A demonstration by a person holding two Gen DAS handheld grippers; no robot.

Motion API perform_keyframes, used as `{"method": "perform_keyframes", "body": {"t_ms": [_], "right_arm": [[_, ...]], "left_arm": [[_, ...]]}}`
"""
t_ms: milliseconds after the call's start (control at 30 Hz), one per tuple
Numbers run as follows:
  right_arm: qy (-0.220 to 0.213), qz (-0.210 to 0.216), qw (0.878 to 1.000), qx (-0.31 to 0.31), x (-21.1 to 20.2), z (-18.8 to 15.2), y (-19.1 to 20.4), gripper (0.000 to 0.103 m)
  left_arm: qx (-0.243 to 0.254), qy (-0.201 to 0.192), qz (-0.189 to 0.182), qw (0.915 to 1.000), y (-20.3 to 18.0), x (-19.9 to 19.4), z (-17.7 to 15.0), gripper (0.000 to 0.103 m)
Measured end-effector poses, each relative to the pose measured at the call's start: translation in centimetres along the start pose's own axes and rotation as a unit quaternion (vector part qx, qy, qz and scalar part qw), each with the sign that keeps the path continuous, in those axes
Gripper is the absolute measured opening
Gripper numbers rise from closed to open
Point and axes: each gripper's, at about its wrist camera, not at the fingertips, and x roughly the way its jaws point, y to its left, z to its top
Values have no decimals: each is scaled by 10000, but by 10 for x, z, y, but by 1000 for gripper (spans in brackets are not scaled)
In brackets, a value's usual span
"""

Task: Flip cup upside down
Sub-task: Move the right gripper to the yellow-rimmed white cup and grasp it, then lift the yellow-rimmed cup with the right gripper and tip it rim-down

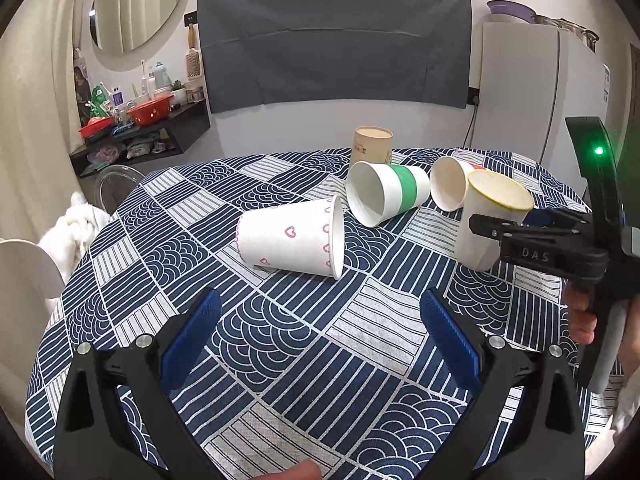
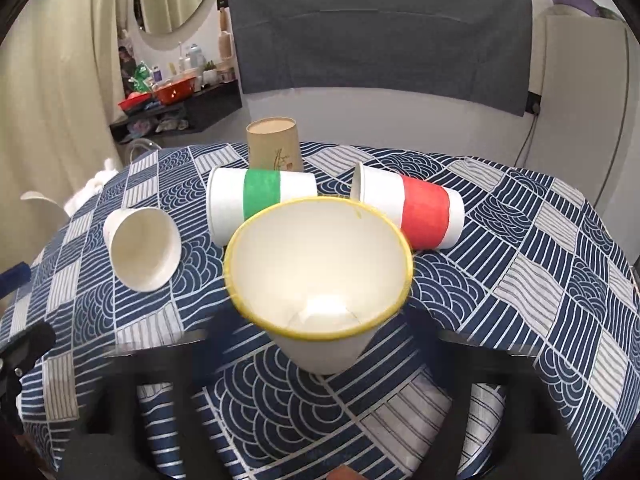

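Observation:
A white paper cup with a yellow rim [image 1: 486, 224] [image 2: 320, 280] stands mouth up on the table, slightly tilted. My right gripper [image 1: 496, 232] [image 2: 320, 344] has its fingers on either side of the cup's lower wall; its fingers are blurred in the right wrist view, and whether they press the cup I cannot tell. My left gripper [image 1: 320, 320] is open and empty above the tablecloth, in front of a heart-print cup [image 1: 296, 236] [image 2: 140, 248] lying on its side.
A green-banded cup [image 1: 386, 192] [image 2: 260, 200] and a red-banded cup [image 1: 450, 188] [image 2: 412, 212] lie on their sides behind. A tan cup [image 1: 372, 148] [image 2: 274, 144] stands upside down at the back. The round table has a blue patterned cloth [image 1: 304, 360].

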Motion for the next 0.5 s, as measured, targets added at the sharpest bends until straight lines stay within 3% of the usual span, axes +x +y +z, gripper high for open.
{"method": "perform_keyframes", "body": {"t_ms": [333,500], "right_arm": [[81,1020,9881,1145,-29,-5,-28,59],[491,1932,9643,1744,-28,-7,-24,59]], "left_arm": [[-241,141,-289,9992,11,-6,-9,97],[-228,152,-311,9991,15,-19,-16,97]]}}
